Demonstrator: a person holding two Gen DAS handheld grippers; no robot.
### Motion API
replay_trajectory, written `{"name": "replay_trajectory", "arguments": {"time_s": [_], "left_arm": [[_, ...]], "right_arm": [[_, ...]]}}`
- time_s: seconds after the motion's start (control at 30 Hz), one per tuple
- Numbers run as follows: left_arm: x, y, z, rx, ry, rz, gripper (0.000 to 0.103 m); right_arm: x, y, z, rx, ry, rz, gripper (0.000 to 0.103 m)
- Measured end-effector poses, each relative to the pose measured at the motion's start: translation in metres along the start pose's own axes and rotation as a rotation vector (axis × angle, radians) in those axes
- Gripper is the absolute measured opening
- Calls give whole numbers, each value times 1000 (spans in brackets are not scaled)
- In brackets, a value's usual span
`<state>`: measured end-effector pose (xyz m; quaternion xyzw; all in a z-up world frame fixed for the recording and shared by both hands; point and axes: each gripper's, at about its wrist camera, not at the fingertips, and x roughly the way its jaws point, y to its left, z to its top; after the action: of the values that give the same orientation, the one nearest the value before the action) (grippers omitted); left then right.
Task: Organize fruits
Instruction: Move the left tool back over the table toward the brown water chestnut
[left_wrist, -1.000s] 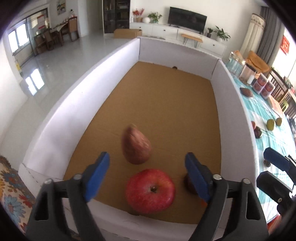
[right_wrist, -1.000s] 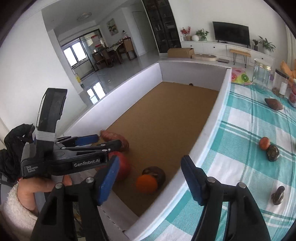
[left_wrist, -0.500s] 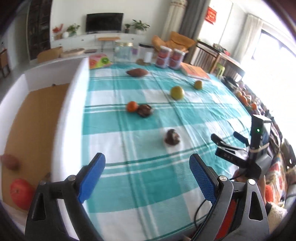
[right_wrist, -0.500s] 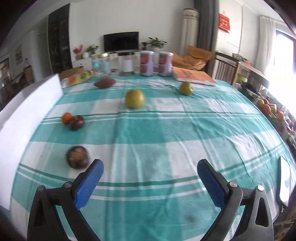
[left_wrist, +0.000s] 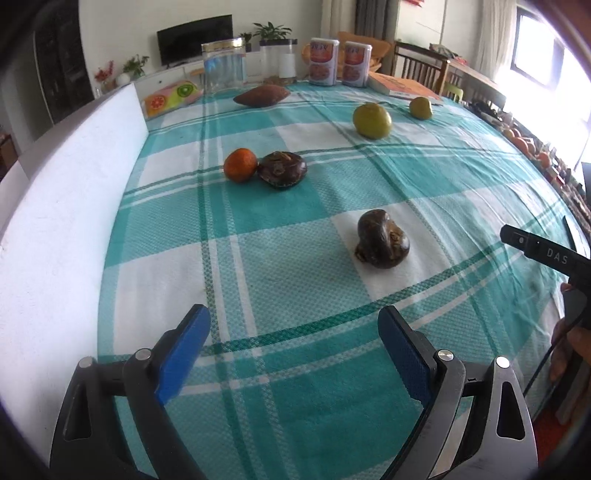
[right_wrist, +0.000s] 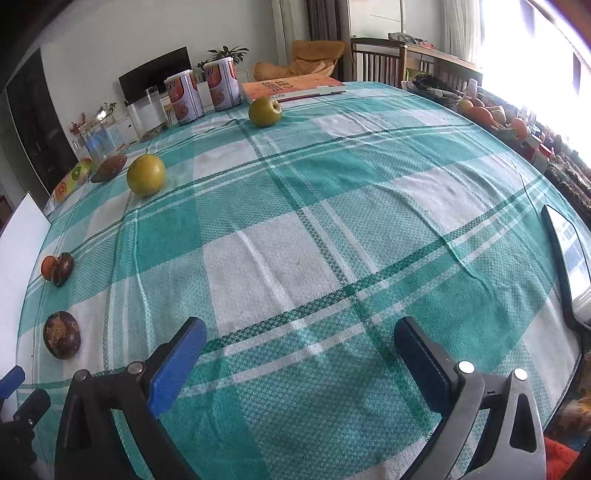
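My left gripper is open and empty, low over the checked cloth. Ahead of it lies a dark brown fruit. Farther off an orange touches another dark fruit. Beyond are a yellow-green fruit, a smaller green one and a sweet potato. My right gripper is open and empty over bare cloth. In its view the near dark fruit lies far left, the orange pair behind it, the yellow-green fruit and green apple farther back.
The white wall of the box runs along the table's left side. Jars, two cans and a book stand at the far edge. A phone lies at the right edge of the right wrist view.
Both grippers have swung away from the box with its apple and sweet potato to the table. They now sit lower and nearer the cloth; the dark fruit is closer to my left gripper.
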<state>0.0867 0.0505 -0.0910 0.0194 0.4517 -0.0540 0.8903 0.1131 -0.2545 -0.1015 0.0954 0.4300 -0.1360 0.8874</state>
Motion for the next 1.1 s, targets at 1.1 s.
{"name": "replay_trajectory", "arguments": {"time_s": [1.1], "left_arm": [[12, 5, -6, 4, -2, 12, 100]], "right_arm": [[5, 9, -1, -45, 20, -49, 103]]}}
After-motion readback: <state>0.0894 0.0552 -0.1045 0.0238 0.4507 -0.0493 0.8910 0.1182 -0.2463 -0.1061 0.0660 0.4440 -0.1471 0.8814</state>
